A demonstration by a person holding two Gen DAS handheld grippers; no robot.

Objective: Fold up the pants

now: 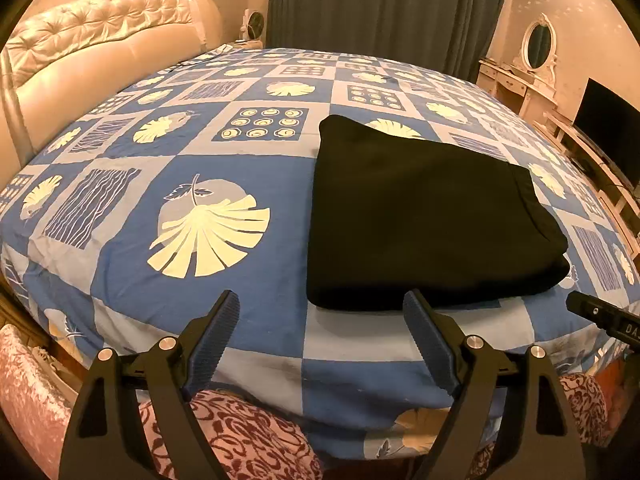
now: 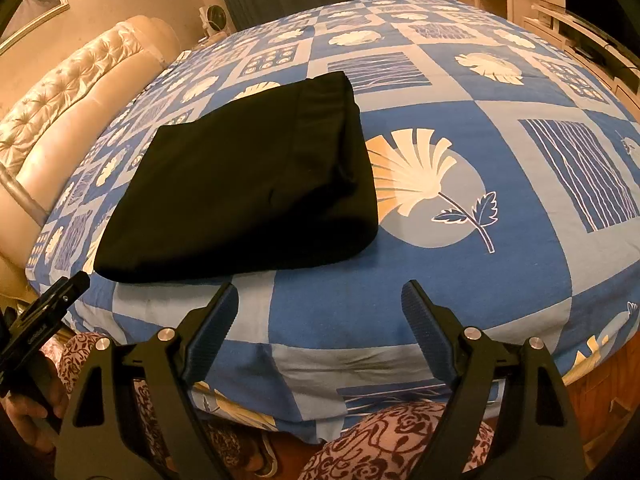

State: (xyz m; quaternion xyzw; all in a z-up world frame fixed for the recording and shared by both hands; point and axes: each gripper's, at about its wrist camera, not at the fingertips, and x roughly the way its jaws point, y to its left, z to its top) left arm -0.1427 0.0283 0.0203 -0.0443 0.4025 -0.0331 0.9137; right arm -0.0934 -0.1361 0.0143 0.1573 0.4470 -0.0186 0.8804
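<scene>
Black pants [image 1: 424,216]: folded into a thick, roughly rectangular bundle, lying flat on the bed near its front edge; layered folded edge shows on the side toward the dresser. In the right wrist view the same bundle [image 2: 240,184] sits left of centre, hemmed band along its far side.
Bed cover [image 1: 224,152]: blue and pale-blue squares with cream leaf, dot and wavy-line prints; lies under the pants and drapes over the front edge of the bed. A large cream leaf print lies just beside the pants on the headboard side.
Left claw [image 1: 320,340]: fingers wide apart, gripping nothing; hovers off the front edge of the bed, just short of the pants' near edge. Its right finger [image 1: 428,340] overlaps the near hem of the pants in view; contact cannot be told.
Right claw [image 2: 320,332]: fingers wide apart, nothing between them; held off the bed's front edge, to the dresser side of the pants and apart from them.
Headboard [image 1: 104,36]: cream, tufted, padded, at the end of the bed far from the pants' folded edge.
Curtain [image 1: 384,4]: dark grey-green, behind the far side of the bed.
Dresser [image 1: 516,80]: white, ornate, with an oval mirror [image 1: 540,42], past the bed's far corner.
Screen [image 1: 608,120]: dark, on a low unit beside the dresser.
Lap fabric [image 2: 400,444]: pink with a dark red floral pattern, below the bed's front edge.
</scene>
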